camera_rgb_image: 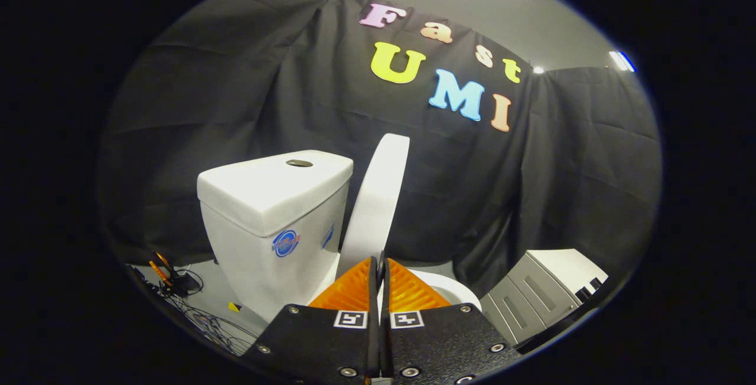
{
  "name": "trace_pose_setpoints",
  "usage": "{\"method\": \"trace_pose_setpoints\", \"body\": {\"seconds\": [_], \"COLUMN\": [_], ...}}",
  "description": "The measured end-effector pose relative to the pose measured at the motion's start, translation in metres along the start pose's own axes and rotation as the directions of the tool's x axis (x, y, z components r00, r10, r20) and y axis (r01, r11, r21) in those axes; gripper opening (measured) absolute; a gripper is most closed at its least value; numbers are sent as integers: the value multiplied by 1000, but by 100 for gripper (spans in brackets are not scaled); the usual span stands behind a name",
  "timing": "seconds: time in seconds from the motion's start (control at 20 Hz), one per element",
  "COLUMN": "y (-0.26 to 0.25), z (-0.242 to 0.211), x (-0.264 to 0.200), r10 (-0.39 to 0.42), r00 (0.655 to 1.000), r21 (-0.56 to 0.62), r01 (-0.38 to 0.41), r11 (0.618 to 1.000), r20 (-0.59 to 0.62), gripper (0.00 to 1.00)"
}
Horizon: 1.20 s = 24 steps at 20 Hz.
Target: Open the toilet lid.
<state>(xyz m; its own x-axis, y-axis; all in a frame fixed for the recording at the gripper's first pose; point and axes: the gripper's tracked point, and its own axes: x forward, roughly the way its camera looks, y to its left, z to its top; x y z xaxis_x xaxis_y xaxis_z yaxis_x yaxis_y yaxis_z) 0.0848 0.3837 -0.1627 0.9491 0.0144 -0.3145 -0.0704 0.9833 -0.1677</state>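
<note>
Pale floor (207, 290) carries the white toilet (277, 237), lid (378, 196) upright. Cable tangle (201, 314) lies beside its tank; grey drawer cabinet (537, 296) stands opposite.

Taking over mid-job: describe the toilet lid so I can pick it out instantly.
Find the white toilet tank before the black cloth wall. The toilet lid is the tall, thin white slab raised upright beside the tank, just beyond the gripper, whose fingers are closed together on nothing. Unlike the boxy tank, it is flat and rounded.

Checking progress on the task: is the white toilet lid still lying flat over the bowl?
No, the white toilet lid stands raised, nearly upright beside the white ceramic tank, just beyond the closed fingers.
</note>
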Motion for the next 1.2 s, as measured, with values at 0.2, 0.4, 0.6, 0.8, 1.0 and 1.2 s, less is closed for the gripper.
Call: {"method": "trace_pose_setpoints", "body": {"seconds": [0.2,0.4,0.6,0.8,1.0,1.2], "y": [23,40,47,47,53,64], "z": [7,11,16,14,16,18], "x": [4,4,3,5,4,-9], "r10": [58,80,86,83,101,136], "r00": [998,997,996,996,995,990], "r21": [9,22,-3,-25,-21,-58], "r01": [-58,-80,-86,-82,-100,-134], "r11": [998,997,996,996,995,989], "r20": [13,7,13,20,15,38], "gripper": [0,0,0,0,9,56]}}
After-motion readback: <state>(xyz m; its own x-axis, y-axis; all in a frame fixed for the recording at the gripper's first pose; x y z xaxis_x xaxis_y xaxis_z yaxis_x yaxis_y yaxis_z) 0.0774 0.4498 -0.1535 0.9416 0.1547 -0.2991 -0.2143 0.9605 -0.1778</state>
